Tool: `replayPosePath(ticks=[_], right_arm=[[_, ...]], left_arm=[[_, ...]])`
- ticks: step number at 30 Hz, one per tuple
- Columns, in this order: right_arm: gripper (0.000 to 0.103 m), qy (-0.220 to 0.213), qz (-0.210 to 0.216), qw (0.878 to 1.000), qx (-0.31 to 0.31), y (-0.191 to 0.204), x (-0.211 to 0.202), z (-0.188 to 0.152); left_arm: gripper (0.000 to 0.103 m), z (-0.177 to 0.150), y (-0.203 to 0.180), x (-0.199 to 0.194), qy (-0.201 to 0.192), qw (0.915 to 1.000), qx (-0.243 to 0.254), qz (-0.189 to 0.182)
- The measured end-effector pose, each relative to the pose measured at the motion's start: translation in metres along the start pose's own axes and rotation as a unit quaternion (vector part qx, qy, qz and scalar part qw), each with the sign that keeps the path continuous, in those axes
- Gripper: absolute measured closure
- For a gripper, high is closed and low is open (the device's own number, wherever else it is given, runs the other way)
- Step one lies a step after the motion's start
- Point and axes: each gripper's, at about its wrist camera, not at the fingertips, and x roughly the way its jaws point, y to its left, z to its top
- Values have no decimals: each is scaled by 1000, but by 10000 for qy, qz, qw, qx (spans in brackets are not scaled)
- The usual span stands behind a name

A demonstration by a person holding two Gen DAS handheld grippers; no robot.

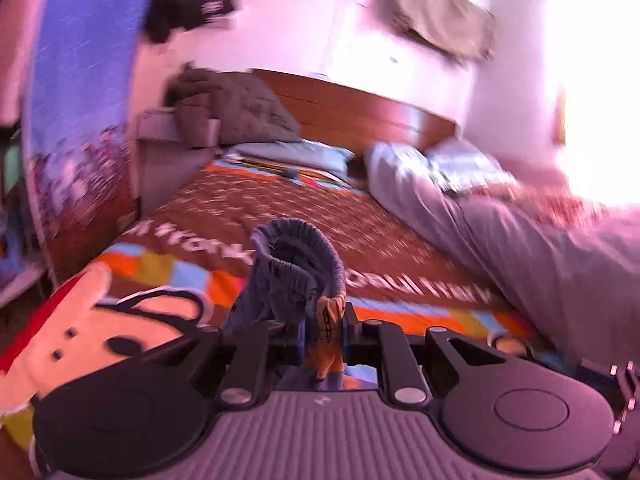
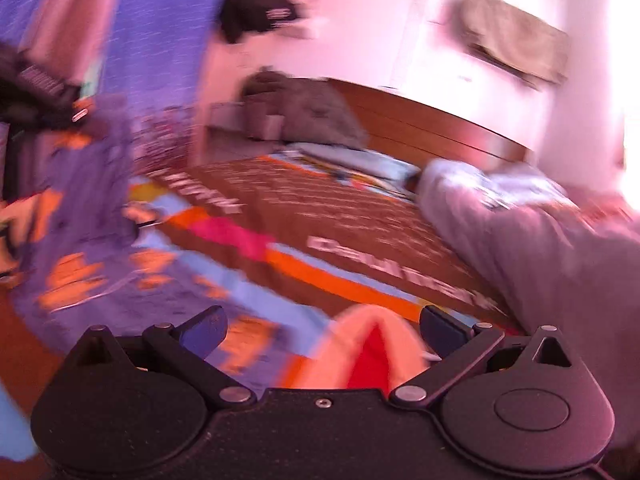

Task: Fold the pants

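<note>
The pants are blue-purple with orange patches. In the left wrist view my left gripper (image 1: 323, 326) is shut on their gathered elastic waistband (image 1: 298, 268), which stands up in a loop above the jaws over the bed. In the right wrist view the pants (image 2: 80, 216) hang blurred at the left, held up by the left gripper's dark body at the far left edge. My right gripper (image 2: 324, 330) is open and empty, its blue fingertips (image 2: 206, 330) wide apart above the bedspread.
The bed carries a brown bedspread (image 1: 280, 208) with coloured blocks and a cartoon monkey print (image 1: 92, 332). A rumpled grey duvet (image 1: 520, 232) lies along the right side. Pillows and a wooden headboard (image 1: 360, 108) are at the far end. A blue curtain (image 1: 80, 80) hangs left.
</note>
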Motion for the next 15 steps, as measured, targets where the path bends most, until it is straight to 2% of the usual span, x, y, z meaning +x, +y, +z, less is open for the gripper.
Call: replayPosePath(ticks=[2, 4, 7, 8, 10, 11, 15], right_arm=[[1, 11, -168, 9989, 446, -25, 3, -10], [1, 87, -275, 9955, 901, -48, 6, -25], [1, 440, -238, 9865, 1561, -78, 15, -43], [1, 510, -203, 9819, 1815, -88, 18, -47], [1, 565, -218, 9697, 2368, -106, 21, -55], [1, 596, -277, 9640, 2578, -111, 20, -60], [1, 626, -512, 9407, 3295, -129, 15, -74]], left_arm=[[86, -3, -39, 11, 121, 9983, 567, -36], [85, -14, -77, 24, 403, 9921, 1191, -26], [82, -45, -123, 51, 998, 9746, 2003, -23], [77, -56, -134, 61, 1176, 9674, 2243, -2], [61, -81, -153, 71, 1448, 9524, 2683, 48], [53, -92, -159, 71, 1492, 9484, 2799, 6], [36, -113, -167, 51, 1432, 9450, 2916, -370]])
